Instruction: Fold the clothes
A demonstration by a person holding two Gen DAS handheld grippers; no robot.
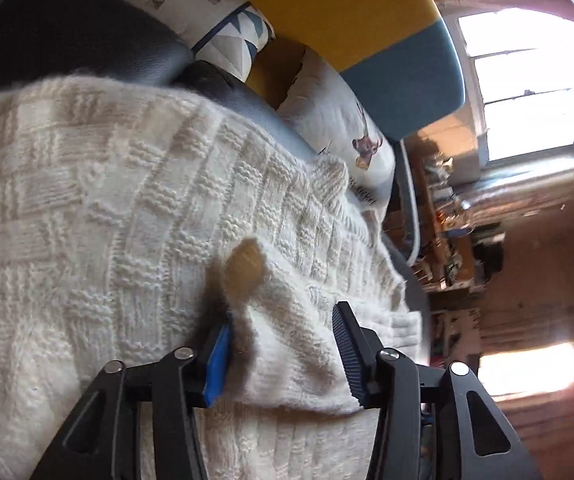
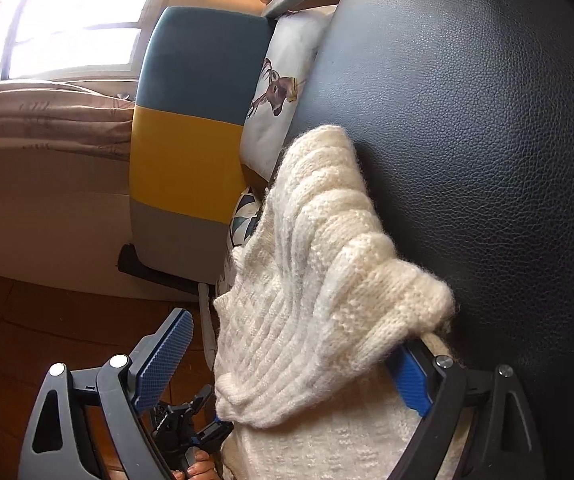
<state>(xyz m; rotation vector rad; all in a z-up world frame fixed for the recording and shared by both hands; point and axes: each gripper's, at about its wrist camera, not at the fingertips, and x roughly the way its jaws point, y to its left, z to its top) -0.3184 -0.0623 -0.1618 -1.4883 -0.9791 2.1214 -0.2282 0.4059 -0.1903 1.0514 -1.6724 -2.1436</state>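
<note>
A cream knitted sweater (image 1: pixel 127 200) lies spread over a dark leather seat (image 1: pixel 67 32). My left gripper (image 1: pixel 283 320) is open, and a raised fold of the sweater's edge sits between its blue pads; the left finger is partly under the knit. In the right wrist view a bunched fold of the sweater (image 2: pixel 319 240) hangs between the wide-open fingers of my right gripper (image 2: pixel 293 334), whose right finger is tucked beneath the fabric against the leather seat (image 2: pixel 467 120). The left gripper (image 2: pixel 191 428) and a person's fingertips (image 2: pixel 201 470) show at the bottom edge.
A white deer-print pillow (image 2: pixel 279 80) and a triangle-patterned pillow (image 1: pixel 239 36) lean beside the seat. Behind them stands a teal, yellow and grey cushioned panel (image 2: pixel 191 140). A bright window (image 2: pixel 79 20), curtain and wooden floor (image 2: pixel 27 340) lie beyond.
</note>
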